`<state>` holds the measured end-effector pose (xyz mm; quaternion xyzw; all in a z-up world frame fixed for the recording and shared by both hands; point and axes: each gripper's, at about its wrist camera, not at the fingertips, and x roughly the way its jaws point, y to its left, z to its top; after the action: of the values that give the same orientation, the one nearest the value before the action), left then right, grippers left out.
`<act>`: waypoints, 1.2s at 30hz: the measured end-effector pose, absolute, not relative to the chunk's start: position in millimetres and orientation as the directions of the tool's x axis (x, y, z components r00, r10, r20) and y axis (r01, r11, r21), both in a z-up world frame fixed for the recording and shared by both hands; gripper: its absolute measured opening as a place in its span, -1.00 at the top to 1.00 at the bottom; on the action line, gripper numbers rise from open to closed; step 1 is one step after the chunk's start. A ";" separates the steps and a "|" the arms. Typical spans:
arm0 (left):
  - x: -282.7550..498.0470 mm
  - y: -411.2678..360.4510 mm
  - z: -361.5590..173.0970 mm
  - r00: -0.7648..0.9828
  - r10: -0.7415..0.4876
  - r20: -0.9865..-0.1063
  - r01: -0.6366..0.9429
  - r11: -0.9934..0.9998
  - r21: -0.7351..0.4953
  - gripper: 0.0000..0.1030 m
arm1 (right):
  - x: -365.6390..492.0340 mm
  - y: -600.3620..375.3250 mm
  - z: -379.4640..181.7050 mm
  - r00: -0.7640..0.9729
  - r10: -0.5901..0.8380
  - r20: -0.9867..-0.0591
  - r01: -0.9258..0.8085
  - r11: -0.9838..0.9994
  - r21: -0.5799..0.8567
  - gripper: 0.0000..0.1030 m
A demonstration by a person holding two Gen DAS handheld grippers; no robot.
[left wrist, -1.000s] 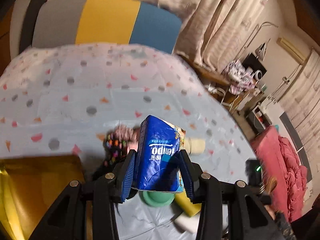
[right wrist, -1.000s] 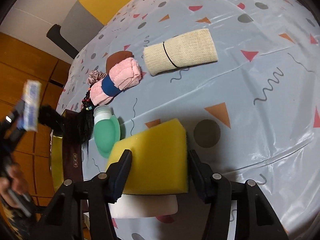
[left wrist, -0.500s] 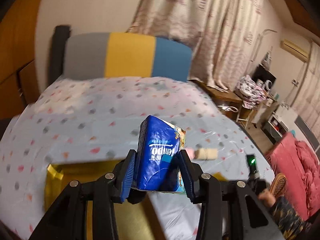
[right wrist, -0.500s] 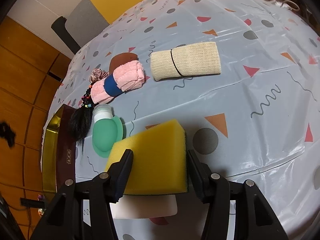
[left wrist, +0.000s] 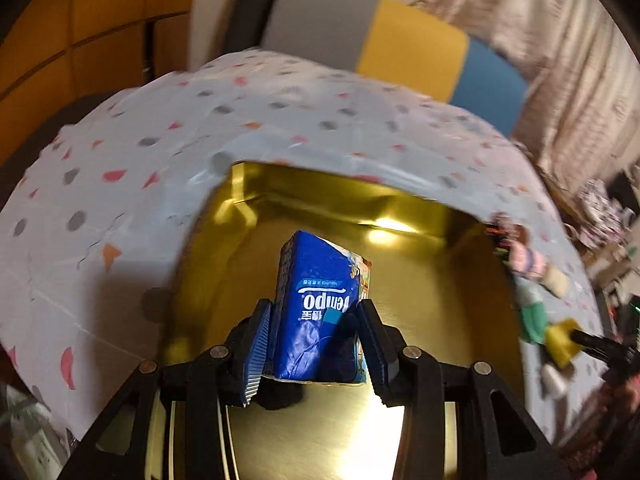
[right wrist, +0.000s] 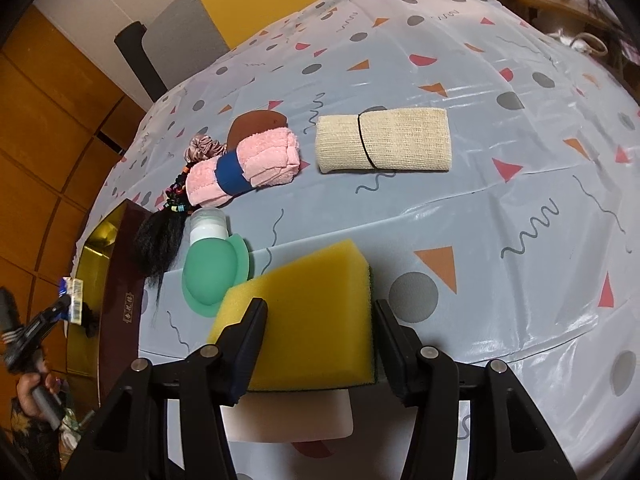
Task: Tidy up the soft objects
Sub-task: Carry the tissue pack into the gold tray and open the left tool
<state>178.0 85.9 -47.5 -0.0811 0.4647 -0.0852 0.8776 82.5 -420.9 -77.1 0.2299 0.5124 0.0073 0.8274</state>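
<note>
Pink towel roll [right wrist: 244, 168] touches hair extension [right wrist: 160, 240] (bottle [right wrist: 208, 256] beside) — sponge [right wrist: 304, 320] nearer.

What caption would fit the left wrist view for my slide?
Left gripper holds a blue tissue pack over the open gold-lined box on the patterned tablecloth.

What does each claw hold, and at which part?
Left claw: tissue pack, gripped at its lower sides. Right claw: yellow sponge, between its fingers at both sides.
</note>
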 end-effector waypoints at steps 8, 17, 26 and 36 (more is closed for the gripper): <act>188.2 94.7 -60.4 0.533 -0.249 -0.809 0.063 0.965 -0.255 0.16 | 82.7 -420.2 -78.3 0.473 0.240 -0.848 0.225 0.897 0.380 -0.03; 187.9 82.3 -30.2 0.481 -0.554 -0.680 0.182 0.821 -0.541 0.57 | 82.4 -421.2 -77.9 0.474 0.240 -0.847 0.227 0.896 0.381 -0.03; 190.5 45.6 -8.8 0.508 -0.436 -0.742 0.185 0.897 -0.401 0.35 | 81.7 -423.8 -77.1 0.474 0.238 -0.848 0.235 0.894 0.382 -0.03; 143.1 -17.4 -50.4 0.356 -0.413 -0.838 0.384 0.882 -0.271 0.13 | 80.8 -424.7 -77.6 0.470 0.243 -0.849 0.237 0.891 0.387 -0.04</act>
<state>143.1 -17.4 -50.4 -0.0138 0.5133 -0.2420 0.8233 80.8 -424.7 -77.6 0.2333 0.5149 0.0019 0.8249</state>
